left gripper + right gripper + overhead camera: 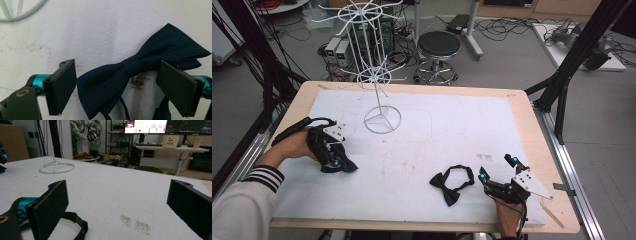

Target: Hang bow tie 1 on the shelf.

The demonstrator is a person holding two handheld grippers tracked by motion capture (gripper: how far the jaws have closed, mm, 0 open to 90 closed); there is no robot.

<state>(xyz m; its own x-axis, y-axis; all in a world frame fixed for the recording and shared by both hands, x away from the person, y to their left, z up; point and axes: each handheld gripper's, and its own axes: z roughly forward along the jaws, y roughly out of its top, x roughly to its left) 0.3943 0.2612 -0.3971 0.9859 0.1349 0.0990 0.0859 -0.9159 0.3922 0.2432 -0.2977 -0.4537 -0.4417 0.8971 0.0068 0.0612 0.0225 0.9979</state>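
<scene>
A navy bow tie (343,165) lies on the white table cover at the left. My left gripper (332,159) is down over it. In the left gripper view the navy bow tie (140,62) lies between the open jaws of the left gripper (117,75); the pads (62,87) stand at its two wing ends without squeezing it. A black bow tie (451,183) with its strap loop lies front right. My right gripper (496,168) rests just right of it, open; in its own view the right gripper (119,187) has nothing between its jaws, and the black strap (80,225) lies by its left jaw.
A white wire display rack (382,120) stands on its ring base at the back left of the cover, its ring base (57,167) far ahead of the right gripper. Part of the ring (27,14) lies beyond the left gripper. A stool (439,46) stands behind the table.
</scene>
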